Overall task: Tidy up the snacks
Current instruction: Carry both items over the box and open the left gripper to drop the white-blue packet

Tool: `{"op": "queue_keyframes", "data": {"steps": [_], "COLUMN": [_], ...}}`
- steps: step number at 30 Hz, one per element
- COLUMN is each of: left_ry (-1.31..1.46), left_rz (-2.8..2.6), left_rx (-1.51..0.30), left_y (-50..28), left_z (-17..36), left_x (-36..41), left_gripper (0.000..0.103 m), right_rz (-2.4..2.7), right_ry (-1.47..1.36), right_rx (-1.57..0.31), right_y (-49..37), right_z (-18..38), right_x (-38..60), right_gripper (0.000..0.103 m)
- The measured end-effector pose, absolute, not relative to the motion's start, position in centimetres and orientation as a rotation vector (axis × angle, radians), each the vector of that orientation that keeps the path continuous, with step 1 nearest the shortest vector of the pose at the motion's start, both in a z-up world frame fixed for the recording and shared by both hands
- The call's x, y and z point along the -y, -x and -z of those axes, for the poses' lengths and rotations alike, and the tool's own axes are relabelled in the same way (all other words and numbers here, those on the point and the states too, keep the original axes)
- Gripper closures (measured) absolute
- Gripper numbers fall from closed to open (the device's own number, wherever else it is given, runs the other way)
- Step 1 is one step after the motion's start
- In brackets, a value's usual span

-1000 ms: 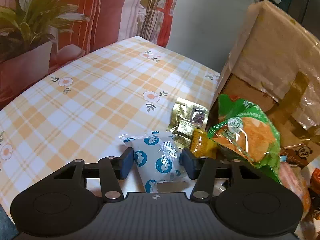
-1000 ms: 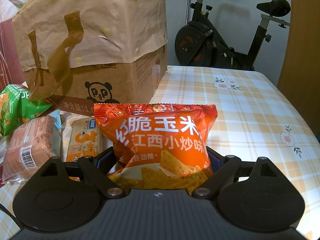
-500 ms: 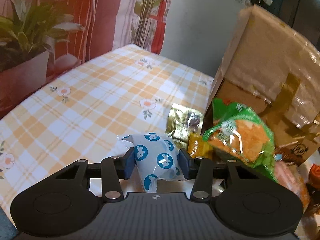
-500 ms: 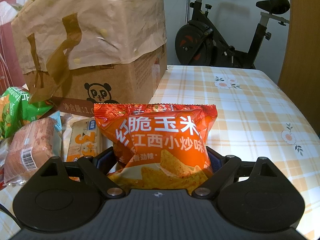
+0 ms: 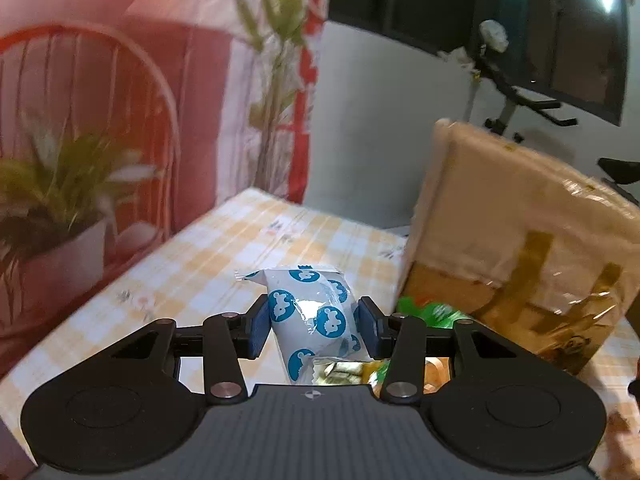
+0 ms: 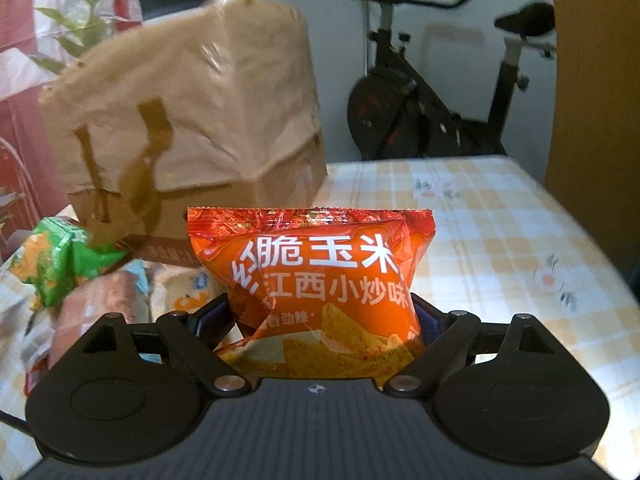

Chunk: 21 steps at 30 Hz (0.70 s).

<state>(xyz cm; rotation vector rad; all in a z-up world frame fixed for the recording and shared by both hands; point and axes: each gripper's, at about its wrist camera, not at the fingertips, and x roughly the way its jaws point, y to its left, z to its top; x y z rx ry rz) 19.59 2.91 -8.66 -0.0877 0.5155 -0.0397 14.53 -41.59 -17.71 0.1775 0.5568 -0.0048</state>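
Note:
My left gripper (image 5: 313, 325) is shut on a white snack packet with blue round prints (image 5: 308, 312), held up above the checked tablecloth (image 5: 224, 256). My right gripper (image 6: 322, 322) is shut on a puffy orange corn chip bag (image 6: 320, 276), its pads pressing the bag's two sides, lifted off the table. A cardboard box draped with a brown paper bag (image 6: 192, 120) stands behind the orange bag, and the same box (image 5: 520, 232) is at the right in the left wrist view. A green chip bag (image 6: 60, 260) lies left of the box.
Several more snack packets (image 6: 112, 300) lie in a pile at the box's foot. A potted plant (image 5: 52, 208) stands beyond the table's left edge. An exercise bike (image 6: 452, 100) stands behind the table. Bare tablecloth (image 6: 500, 240) stretches to the right of the box.
My left gripper closed on the white and blue packet and lifted it off the table. My right gripper rose with the orange bag, and the box now sits lower in both views.

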Motion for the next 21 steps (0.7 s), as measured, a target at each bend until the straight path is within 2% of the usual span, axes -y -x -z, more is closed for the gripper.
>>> {"op": "queue_keyframes", "data": {"steps": [6, 12, 17, 21], "left_ry": [0.064, 0.045, 0.067, 0.065], "left_rz": [0.153, 0.294, 0.411, 0.437], "left_rx": [-0.426, -0.347, -0.318, -0.321], "left_y": [-19.3, -20.8, -23.5, -26.4], "left_z": [4.9, 0.5, -2.7, -3.3], "left_x": [-1.2, 1.7, 4.5, 6.8], "left_gripper": [0.054, 0.054, 0.054, 0.054], "right_rz": [-0.023, -0.073, -0.123, -0.186], "right_ry": [-0.17, -0.137, -0.117, -0.078], "right_rx": [-0.433, -0.266, -0.173, -0.182], "right_y": [-13.7, -14.6, -18.3, -23.1], "right_z": [12.6, 4.6, -0.6, -2.0], "right_x": [41.5, 40.9, 40.2, 38.5], "right_gripper": [0.013, 0.013, 0.013, 0.013]}}
